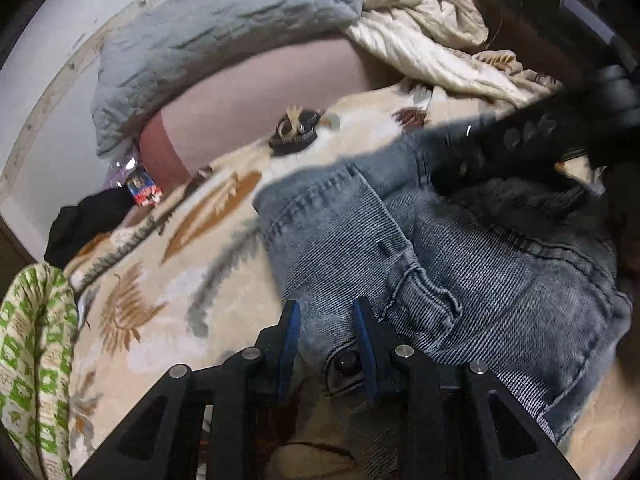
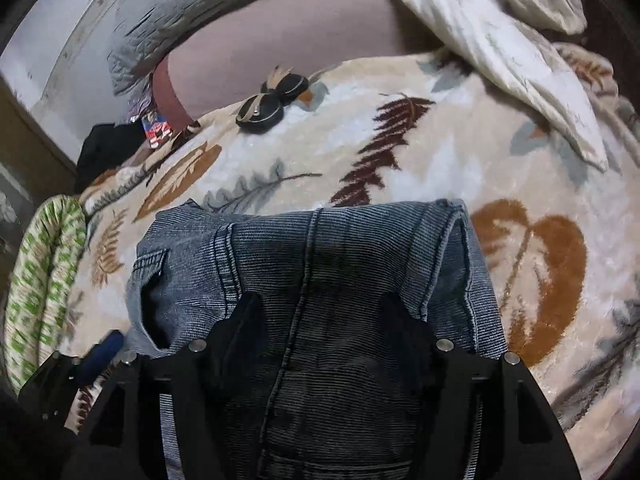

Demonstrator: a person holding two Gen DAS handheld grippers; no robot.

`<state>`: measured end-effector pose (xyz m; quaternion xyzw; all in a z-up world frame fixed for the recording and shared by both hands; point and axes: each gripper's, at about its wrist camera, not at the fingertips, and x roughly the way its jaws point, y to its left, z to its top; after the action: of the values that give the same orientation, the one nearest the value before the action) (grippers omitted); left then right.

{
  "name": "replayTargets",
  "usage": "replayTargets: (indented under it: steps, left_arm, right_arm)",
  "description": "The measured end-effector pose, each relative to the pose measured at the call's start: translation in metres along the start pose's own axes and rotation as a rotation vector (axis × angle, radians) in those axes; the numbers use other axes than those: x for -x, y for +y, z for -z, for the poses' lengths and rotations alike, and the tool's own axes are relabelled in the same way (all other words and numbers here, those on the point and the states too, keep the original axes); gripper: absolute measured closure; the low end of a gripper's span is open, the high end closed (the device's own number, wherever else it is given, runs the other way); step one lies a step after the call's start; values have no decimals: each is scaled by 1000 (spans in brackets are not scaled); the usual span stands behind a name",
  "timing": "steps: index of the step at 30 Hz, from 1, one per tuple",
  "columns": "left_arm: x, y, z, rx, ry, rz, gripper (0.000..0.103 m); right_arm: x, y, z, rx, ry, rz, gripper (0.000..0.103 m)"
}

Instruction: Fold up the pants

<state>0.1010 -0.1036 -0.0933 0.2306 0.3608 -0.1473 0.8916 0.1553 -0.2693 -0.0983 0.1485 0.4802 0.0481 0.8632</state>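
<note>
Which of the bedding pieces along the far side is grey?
The quilted blanket bunched at far left is grey; the crumpled sheet beside it on the right is cream.

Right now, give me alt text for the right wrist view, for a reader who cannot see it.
Folded blue jeans lie on a cream leaf-print blanket, with the right gripper above them, its black fingers spread apart. Beyond the jeans sit two black round cases, a grey quilt and a cream cover.

Jeans (image 2: 320, 280) run off the bottom edge in right wrist view; dark blurred bar (image 1: 520, 148) covers their upper right in left view. Packet (image 1: 144, 192) print at left: unreadable.
</note>
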Motion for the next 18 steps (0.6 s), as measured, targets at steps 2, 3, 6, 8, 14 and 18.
replayTargets:
  steps: [2, 3, 6, 8, 14, 18]
  left_arm:
    - [0, 3, -1, 17, 11, 13, 71]
    - [1, 4, -1, 17, 17, 21, 71]
    - [14, 19, -6, 92, 22, 53, 71]
    - [31, 30, -11, 137, 1, 92, 71]
    - [82, 39, -15, 183, -115, 181, 52]
    - [89, 30, -2, 161, -127, 231, 48]
  right_arm:
    - [5, 2, 2, 19, -5, 13, 38]
    - [11, 3, 4, 24, -11, 17, 38]
    - [34, 3, 10, 19, -55, 17, 38]
    - [55, 3, 13, 13, -104, 6, 38]
    - [105, 0, 35, -13, -202, -20, 38]
    - [104, 2, 55, -21, -154, -9, 38]
